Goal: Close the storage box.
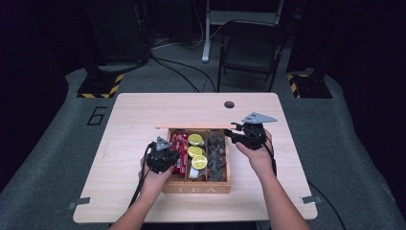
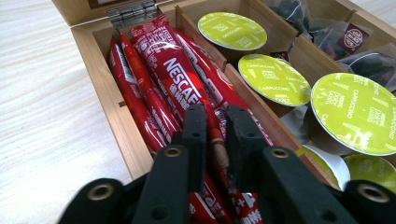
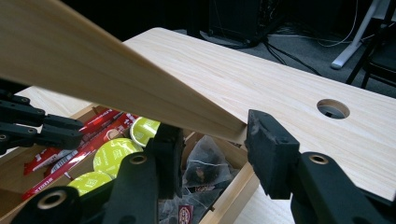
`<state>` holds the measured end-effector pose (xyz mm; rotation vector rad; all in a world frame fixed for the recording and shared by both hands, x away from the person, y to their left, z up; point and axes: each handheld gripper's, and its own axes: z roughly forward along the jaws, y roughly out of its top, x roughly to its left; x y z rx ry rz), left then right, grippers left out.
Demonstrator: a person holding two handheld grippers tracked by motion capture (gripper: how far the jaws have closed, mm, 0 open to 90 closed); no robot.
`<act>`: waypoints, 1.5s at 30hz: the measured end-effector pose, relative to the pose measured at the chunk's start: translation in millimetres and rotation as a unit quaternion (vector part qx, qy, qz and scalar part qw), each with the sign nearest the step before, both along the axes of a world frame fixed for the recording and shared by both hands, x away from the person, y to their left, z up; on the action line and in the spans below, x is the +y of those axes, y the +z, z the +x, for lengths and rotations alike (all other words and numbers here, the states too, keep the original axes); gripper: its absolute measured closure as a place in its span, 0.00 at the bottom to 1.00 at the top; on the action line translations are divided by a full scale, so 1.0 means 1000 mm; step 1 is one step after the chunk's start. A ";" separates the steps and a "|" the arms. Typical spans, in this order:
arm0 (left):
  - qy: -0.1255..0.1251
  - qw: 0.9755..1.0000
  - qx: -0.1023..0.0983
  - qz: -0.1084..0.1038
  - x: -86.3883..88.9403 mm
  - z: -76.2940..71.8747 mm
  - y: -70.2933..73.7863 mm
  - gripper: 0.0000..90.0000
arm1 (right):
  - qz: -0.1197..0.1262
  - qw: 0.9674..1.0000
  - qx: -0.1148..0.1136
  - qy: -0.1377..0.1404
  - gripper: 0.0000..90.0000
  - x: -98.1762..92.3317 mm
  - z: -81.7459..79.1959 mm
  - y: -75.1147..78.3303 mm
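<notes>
**Left jaws pinch a coffee stick, right jaws hold the box lid up**

Left gripper (image 2: 216, 122) jaws closed down on one red coffee stick (image 2: 215, 140) in the left gripper view, pads pressing its sides, stick running up between them. It lies with the other red sticks (image 2: 159, 70) in the left compartment of the wooden tea box (image 1: 196, 188), touching its neighbours. High view: left gripper (image 1: 162, 155) sits over that left compartment, hand behind it coming from the bottom edge.

Right gripper (image 3: 212, 140) jaws clamp the edge of the box lid (image 3: 93, 79), lid corner sitting between the pads, board tilted up and running off to upper left in the right gripper view. High view: right gripper (image 1: 239, 134) at the back right corner of the box, lid (image 1: 191, 127) seen edge-on along the back of the box.

Middle compartment: green-topped capsules (image 2: 273, 78), marked cappuccino, lying one after another. Right compartment: dark tea bags (image 3: 203, 165) in clear wrappers, piled loosely. Metal hinge (image 2: 130, 14) at the box's back wall.

Box stands on the light wood counter (image 1: 143, 110), near the front edge, about mid-width. Round cable hole (image 1: 229, 104) in the counter behind the box. Folding chair (image 1: 251, 45) and cables on the grey floor beyond the counter
</notes>
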<state>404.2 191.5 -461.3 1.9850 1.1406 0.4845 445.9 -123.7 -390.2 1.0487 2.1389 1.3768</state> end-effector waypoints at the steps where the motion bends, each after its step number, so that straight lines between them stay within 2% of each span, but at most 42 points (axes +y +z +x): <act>1: 0.001 1.000 -0.002 0.001 0.000 0.000 0.001 0.91 | 0.000 1.000 0.000 0.000 0.63 0.000 0.000 0.000; 7: 0.017 1.000 -0.007 -0.024 0.001 -0.002 0.003 0.96 | 0.000 1.000 -0.001 0.002 0.63 0.000 0.000 0.000; 16: 0.018 0.999 -0.012 -0.035 0.007 -0.006 0.013 0.96 | 0.004 1.000 0.001 0.003 0.63 -0.001 0.001 0.000; 18: 0.017 0.999 -0.019 -0.032 0.008 -0.008 0.014 0.96 | 0.004 1.000 -0.001 0.003 0.63 -0.001 0.002 0.000; 25: -0.006 1.000 -0.020 -0.010 0.017 -0.016 0.022 0.96 | 0.008 1.000 -0.001 0.001 0.63 -0.001 0.003 0.000; 28: -0.003 1.000 -0.020 -0.013 0.020 -0.020 0.024 0.96 | 0.008 1.000 -0.001 0.002 0.63 -0.001 0.003 0.000; 31: -0.001 1.000 -0.021 -0.020 0.028 -0.022 0.026 0.96 | 0.008 1.000 -0.003 0.004 0.63 -0.001 0.004 0.000; 33: 0.002 0.999 -0.015 -0.028 0.034 -0.023 0.027 0.96 | 0.008 1.000 -0.002 0.004 0.63 -0.001 0.004 0.000; 39: 0.009 0.999 -0.021 -0.025 0.058 -0.029 0.030 0.96 | 0.004 1.000 -0.002 0.002 0.63 -0.001 0.002 0.000; 41: 0.023 0.999 -0.025 -0.037 0.068 -0.032 0.029 0.96 | 0.003 1.000 -0.002 0.002 0.63 -0.001 0.002 0.000; 44: 0.033 0.998 -0.020 -0.050 0.080 -0.032 0.028 0.96 | 0.002 1.000 -0.002 0.001 0.63 0.000 0.001 0.000; 45: 0.031 0.998 -0.016 -0.047 0.084 -0.030 0.029 0.96 | 0.000 1.000 -0.002 0.003 0.63 -0.001 0.001 0.000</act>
